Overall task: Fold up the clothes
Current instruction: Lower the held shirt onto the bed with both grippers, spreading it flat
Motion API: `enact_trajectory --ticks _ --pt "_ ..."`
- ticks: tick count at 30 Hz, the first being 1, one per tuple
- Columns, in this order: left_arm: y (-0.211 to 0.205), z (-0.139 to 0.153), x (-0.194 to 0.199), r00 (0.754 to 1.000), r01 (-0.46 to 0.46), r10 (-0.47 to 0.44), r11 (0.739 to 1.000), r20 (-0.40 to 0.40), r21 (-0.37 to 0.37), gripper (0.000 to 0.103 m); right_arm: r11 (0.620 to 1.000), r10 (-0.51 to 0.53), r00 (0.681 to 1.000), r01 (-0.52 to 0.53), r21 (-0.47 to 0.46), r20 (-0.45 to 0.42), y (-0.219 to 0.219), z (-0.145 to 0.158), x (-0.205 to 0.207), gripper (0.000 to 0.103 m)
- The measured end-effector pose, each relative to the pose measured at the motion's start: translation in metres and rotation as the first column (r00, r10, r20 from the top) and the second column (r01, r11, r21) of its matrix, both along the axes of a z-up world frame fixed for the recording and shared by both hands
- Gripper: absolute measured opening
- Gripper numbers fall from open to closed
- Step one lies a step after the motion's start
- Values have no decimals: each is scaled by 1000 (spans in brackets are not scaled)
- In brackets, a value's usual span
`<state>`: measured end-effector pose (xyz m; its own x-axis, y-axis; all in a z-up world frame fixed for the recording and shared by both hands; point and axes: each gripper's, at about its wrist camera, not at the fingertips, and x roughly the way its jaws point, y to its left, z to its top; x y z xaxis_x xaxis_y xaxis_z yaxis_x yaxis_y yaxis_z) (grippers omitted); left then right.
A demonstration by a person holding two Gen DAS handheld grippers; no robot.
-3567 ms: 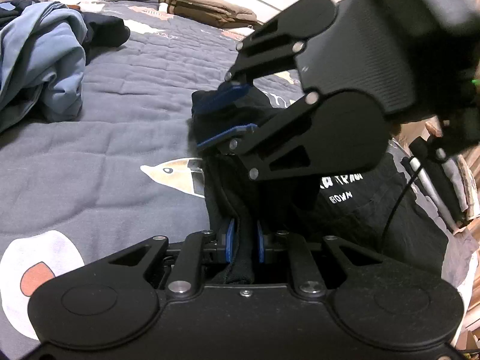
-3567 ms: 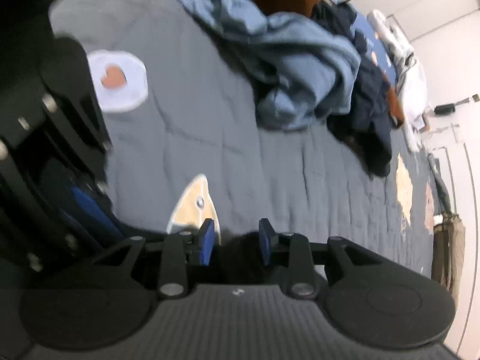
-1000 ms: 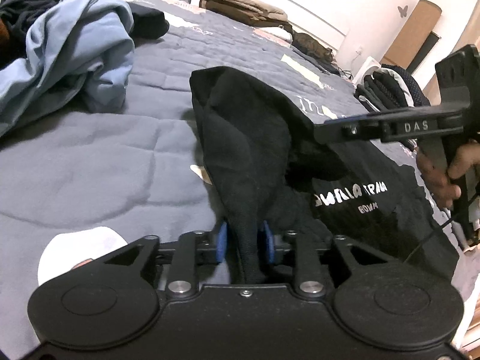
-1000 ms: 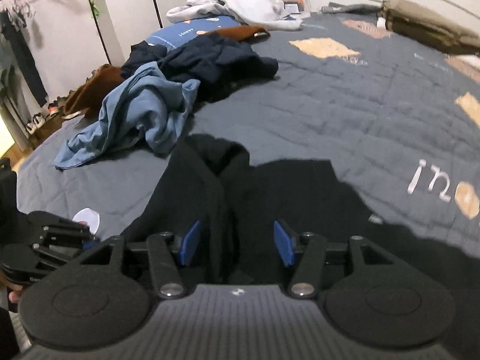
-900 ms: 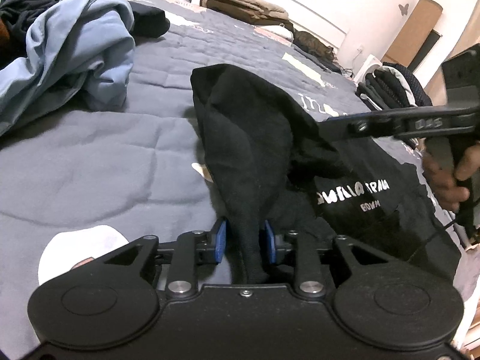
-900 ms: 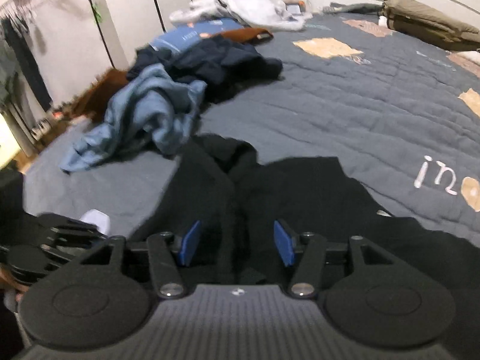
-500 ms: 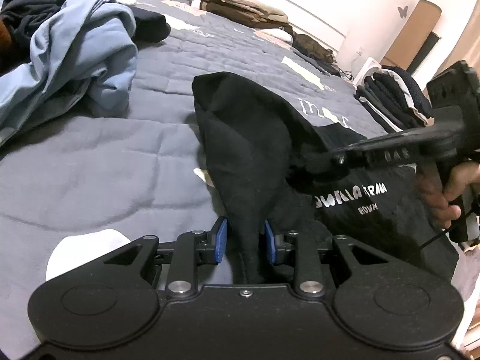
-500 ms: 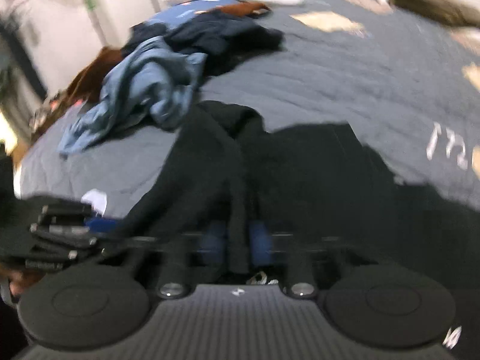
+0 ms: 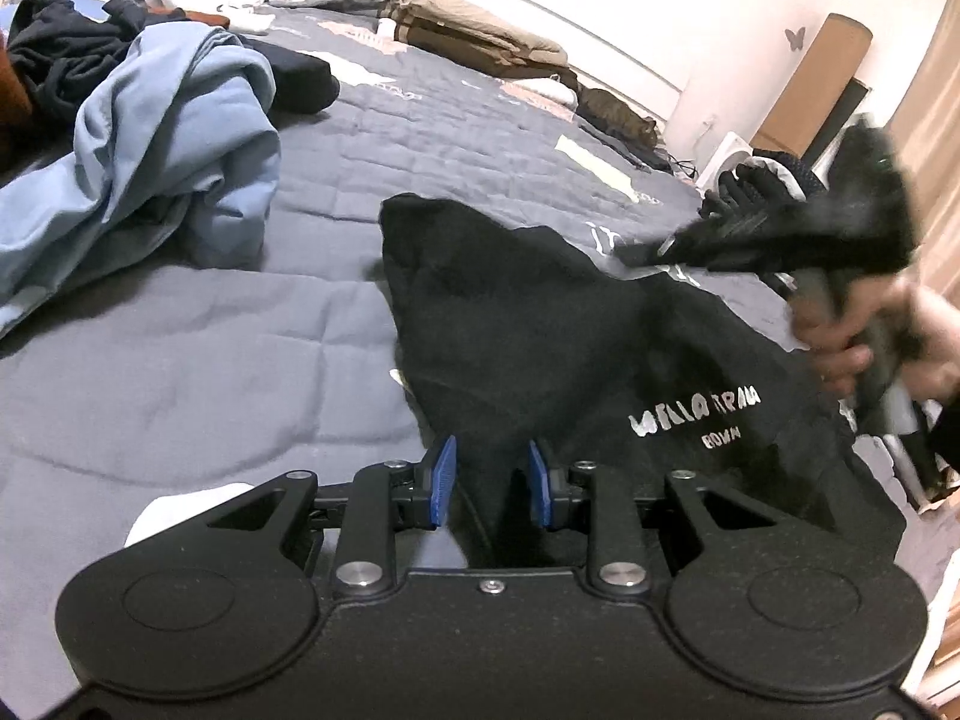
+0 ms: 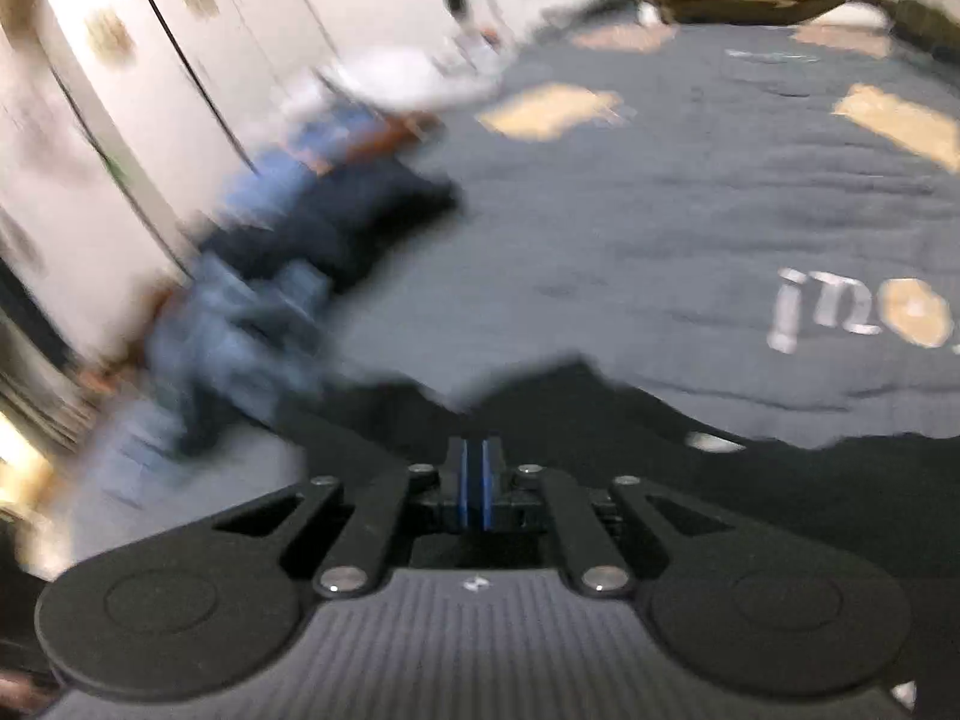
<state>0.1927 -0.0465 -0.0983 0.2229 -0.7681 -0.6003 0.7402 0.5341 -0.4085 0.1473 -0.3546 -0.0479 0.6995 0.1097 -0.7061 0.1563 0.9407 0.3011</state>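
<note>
We see a black T-shirt (image 9: 540, 324) spread on a dark grey quilted bedspread (image 9: 198, 348), near the front edge of the bed. Our left gripper (image 9: 489, 477) has a raised fold of that shirt running between its blue pads (image 9: 443, 480); the jaws stand partly apart, and the cloth fills most of the gap, so it looks gripped, though the contact on the right pad is hard to make out. The shirt carries white print (image 9: 696, 411) in two lines. The letters appear mirrored or upside down from here, and we cannot read them with any confidence.

In the right wrist view, our right gripper (image 10: 474, 483) shows its blue pads pressed together with only a thin dark line between them. The black cloth (image 10: 660, 450) lies directly under and ahead of the tips, but the frame is blurred, and we cannot tell whether any fabric is pinched. In the left view this gripper (image 9: 774, 234) appears as a dark smear at the shirt's far right edge, held by a hand (image 9: 852, 330).

The bedspread bears pale lettering (image 10: 822, 312) that reads roughly "ino", beside tan patches (image 10: 552, 111). A crumpled light blue garment (image 9: 156, 168) lies to the left, well apart from the shirt, with dark clothes (image 9: 66, 60) behind it. Folded tan fabric (image 9: 474, 39) rests at the far end of the bed.
</note>
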Motion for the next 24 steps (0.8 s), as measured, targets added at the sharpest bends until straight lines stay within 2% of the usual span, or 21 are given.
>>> enact_trajectory --ticks 1,3,6,8,10,14,16,19,22,24 --pt "2 1 1 1000 -6 6 1000 -3 -15 28 999 -3 1000 2 -48 -23 3 -7 4 6" --pt "6 5 3 1000 -20 19 999 -10 -48 32 998 -24 1000 24 -60 -2 6 -12 3 6" --pt "14 11 5 999 -44 42 994 -14 -99 36 997 -49 994 54 -48 96 10 3 -12 8" --pt "16 13 6 999 -48 46 991 -23 -124 38 997 -5 991 15 -72 136 21 18 -20 8" --pt "16 14 6 999 -48 45 990 -25 -131 39 996 63 990 -54 -74 126 33 27 -20 8" --pt "14 13 7 998 -52 49 992 -27 -116 40 982 189 980 -190 7 69 59 23 -24 11" --pt "15 12 8 998 -53 51 991 -26 -119 40 969 245 969 -246 29 26 71 11 -24 12" --pt "15 12 8 998 -59 56 991 -30 -121 40 961 278 958 -277 20 -68 84 -14 -24 12" --pt "14 11 8 998 -60 57 992 -28 -107 40 946 296 932 -316 -67 -209 89 -37 -20 11" --pt "14 9 9 998 -59 56 993 -29 -101 40 942 306 923 -329 -65 -231 86 -37 -20 11"
